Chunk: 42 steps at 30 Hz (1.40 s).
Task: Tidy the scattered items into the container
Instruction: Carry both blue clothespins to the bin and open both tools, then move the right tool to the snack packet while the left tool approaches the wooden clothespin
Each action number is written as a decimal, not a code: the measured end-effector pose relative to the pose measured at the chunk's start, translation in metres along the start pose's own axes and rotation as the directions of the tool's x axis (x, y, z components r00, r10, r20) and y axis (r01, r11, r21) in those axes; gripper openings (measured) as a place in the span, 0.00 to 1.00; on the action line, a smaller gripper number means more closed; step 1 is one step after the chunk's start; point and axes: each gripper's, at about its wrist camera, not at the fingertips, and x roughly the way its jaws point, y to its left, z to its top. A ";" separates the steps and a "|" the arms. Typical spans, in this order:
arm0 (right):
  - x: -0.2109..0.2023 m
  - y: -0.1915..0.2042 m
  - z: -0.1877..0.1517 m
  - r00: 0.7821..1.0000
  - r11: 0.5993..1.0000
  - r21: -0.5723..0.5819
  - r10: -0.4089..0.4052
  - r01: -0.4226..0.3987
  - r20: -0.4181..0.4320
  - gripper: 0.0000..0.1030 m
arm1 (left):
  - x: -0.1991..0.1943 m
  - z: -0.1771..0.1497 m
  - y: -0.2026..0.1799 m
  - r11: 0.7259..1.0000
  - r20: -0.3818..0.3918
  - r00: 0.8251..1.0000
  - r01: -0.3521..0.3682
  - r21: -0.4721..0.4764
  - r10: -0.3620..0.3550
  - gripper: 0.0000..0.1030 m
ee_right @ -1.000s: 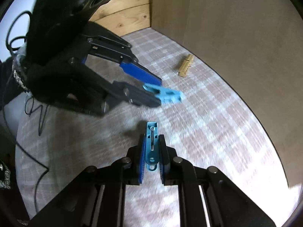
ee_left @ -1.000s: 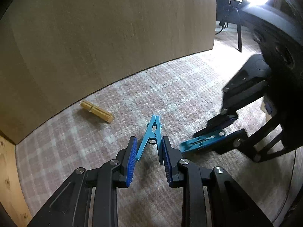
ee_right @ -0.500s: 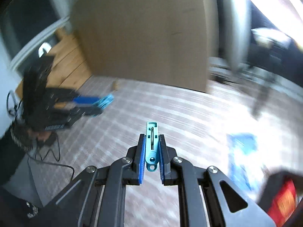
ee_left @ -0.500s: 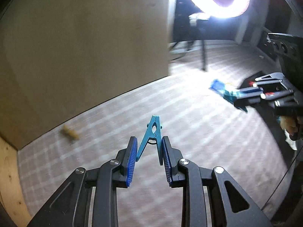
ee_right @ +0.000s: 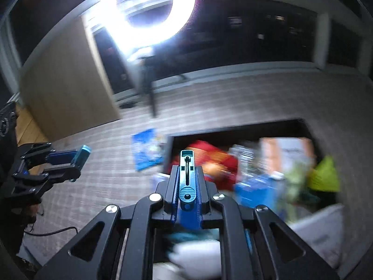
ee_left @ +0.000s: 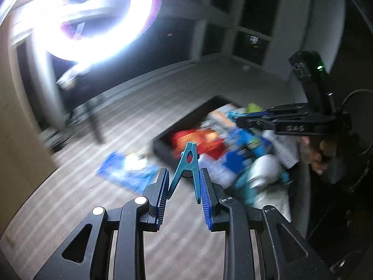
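Observation:
My left gripper [ee_left: 184, 177] is shut on the legs of a teal clothespin [ee_left: 188, 163], held in the air short of a black container [ee_left: 163, 148]. My right gripper [ee_right: 186, 175] is shut on a second teal clothespin [ee_right: 186, 175], held over the near edge of the same container [ee_right: 172, 140]. The container is full of blurred red, blue, green and white packages. The right gripper also shows in the left wrist view [ee_left: 254, 116], above the container. The left gripper shows in the right wrist view [ee_right: 77, 161], off to the left over the carpet.
A blue packet [ee_left: 126, 172] lies on the checked carpet just left of the container; it also shows in the right wrist view [ee_right: 145, 149]. A bright ring light on a stand [ee_right: 149, 7] stands behind. A wooden panel [ee_right: 60, 88] rises at the left.
Both grippers have lifted off the carpet by the wooden panel and swung right, each with its clothespin, to the container. The wooden clothespin on the carpet has left view.

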 end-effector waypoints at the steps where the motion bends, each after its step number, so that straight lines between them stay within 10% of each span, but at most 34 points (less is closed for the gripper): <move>1: -0.010 -0.015 -0.001 1.000 1.000 0.017 -0.018 0.018 0.004 0.12 | 0.006 0.007 -0.010 1.000 0.001 1.000 0.013 0.008 -0.013 0.24; 10: -0.051 -0.087 -0.016 0.990 0.984 0.125 -0.134 0.129 0.038 0.12 | 0.061 0.044 -0.079 0.996 -0.044 0.998 0.049 0.081 -0.045 0.24; 16: -0.060 -0.101 -0.014 0.978 0.968 0.182 -0.189 0.170 0.088 0.58 | 0.077 0.047 -0.091 0.997 -0.066 0.998 0.014 0.075 -0.009 0.49; 31: -0.016 -0.038 0.011 0.998 0.999 0.008 -0.048 0.048 0.044 0.60 | 0.028 0.002 -0.002 0.991 -0.057 0.991 -0.122 -0.056 0.119 0.48; 36: 0.025 0.028 0.032 0.999 0.983 -0.180 0.039 -0.042 -0.025 0.60 | -0.015 -0.053 0.091 0.941 -0.111 0.961 -0.270 -0.202 0.252 0.46; 42: 0.095 0.098 0.051 0.985 0.957 -0.255 0.104 -0.137 -0.140 0.57 | -0.080 -0.122 0.203 0.800 -0.197 0.874 -0.487 -0.351 0.445 0.46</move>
